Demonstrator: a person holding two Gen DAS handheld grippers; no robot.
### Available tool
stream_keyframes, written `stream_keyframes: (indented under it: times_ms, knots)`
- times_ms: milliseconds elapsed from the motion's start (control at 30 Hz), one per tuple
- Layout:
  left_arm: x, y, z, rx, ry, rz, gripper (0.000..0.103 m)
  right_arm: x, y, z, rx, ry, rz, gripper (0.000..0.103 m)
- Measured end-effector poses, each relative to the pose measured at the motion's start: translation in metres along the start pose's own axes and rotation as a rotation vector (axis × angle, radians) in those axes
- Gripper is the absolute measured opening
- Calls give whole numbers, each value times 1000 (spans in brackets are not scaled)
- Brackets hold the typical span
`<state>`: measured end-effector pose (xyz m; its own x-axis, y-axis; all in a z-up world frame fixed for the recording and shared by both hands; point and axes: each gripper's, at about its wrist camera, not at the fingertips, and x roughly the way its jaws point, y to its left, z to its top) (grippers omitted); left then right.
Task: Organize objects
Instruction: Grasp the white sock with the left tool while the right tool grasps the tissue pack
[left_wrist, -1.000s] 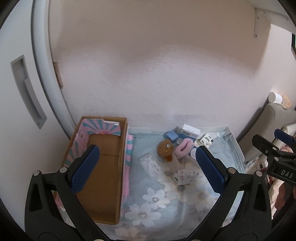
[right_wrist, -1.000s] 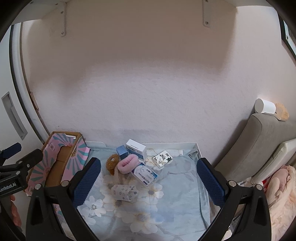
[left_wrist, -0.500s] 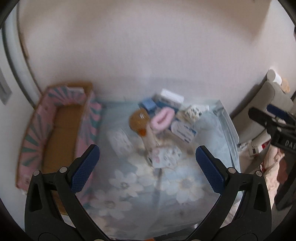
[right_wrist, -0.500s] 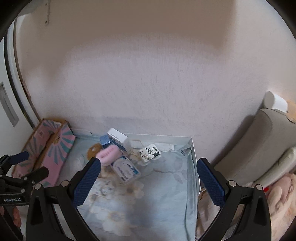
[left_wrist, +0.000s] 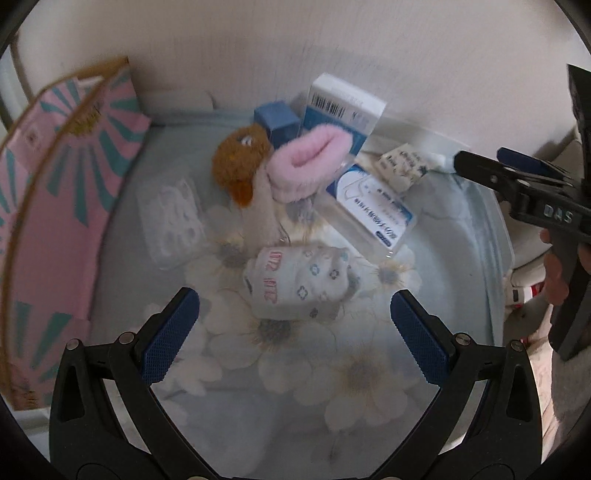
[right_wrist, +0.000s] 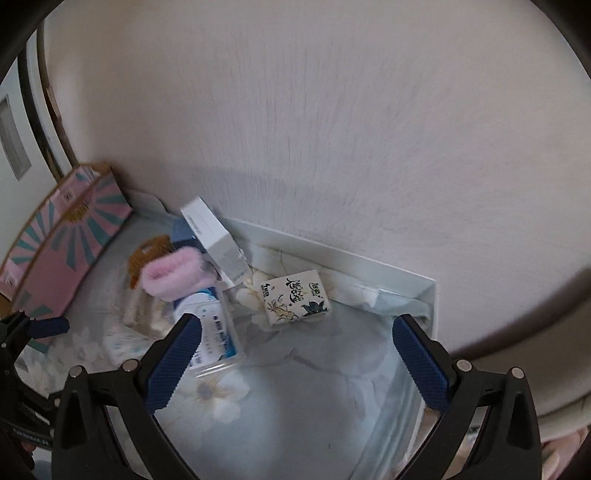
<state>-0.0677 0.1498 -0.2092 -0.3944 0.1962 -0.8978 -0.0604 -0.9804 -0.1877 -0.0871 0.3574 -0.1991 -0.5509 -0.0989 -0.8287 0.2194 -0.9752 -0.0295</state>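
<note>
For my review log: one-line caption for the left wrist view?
Open left gripper hovers above a patterned tissue pack on the floral cloth.

Pink scrunchie (left_wrist: 310, 162), floral cloth (left_wrist: 295, 369)

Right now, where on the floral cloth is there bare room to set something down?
Free: the floral cloth between the right gripper and tissue pack. Crowded: the back, where the pink scrunchie, brown plush and boxes pile beside the pink box.

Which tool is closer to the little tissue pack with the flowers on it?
Left. The left tool hangs open just short of the tissue pack. The right tool is open farther right, over the cloth.
</note>
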Motion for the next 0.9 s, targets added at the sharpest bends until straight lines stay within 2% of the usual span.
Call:
stream_keyframes:
  times_ms: [167, 367, 433, 533, 667, 900]
  knots:
    - [22, 0, -1, -37, 11, 20, 96, 44, -2, 4, -41, 57, 20, 94]
    - [38, 0, 1, -60, 35, 11, 82, 76, 5, 5, -90, 110, 35, 87]
    - [39, -2, 1, -62, 38, -1, 74, 83, 7, 6, -98, 122, 26, 87]
    - [40, -4, 1, -43, 33, -5, 71, 94, 8, 5, -100, 151, 37, 76]
    - [40, -5, 2, -35, 30, -9, 66, 101, 11, 2, -105, 177, 32, 61]
    - [36, -8, 6, -27, 26, -16, 60, 89, 5, 4, -76, 183, 23, 59]
